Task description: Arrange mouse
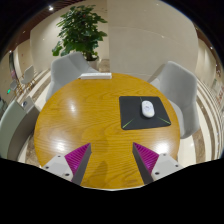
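A white mouse (148, 108) lies on a dark mouse mat (141, 111) on the right part of a round wooden table (90, 125). My gripper (112, 160) is over the table's near edge, well short of the mouse and to its left. Its fingers (76, 160) with magenta pads are wide apart and hold nothing; only bare tabletop shows between them.
Two grey chairs stand at the far side of the table, one at the left (70, 70) and one at the right (175, 82). A green potted plant (82, 32) stands behind them. A white flat object (96, 74) lies at the table's far edge.
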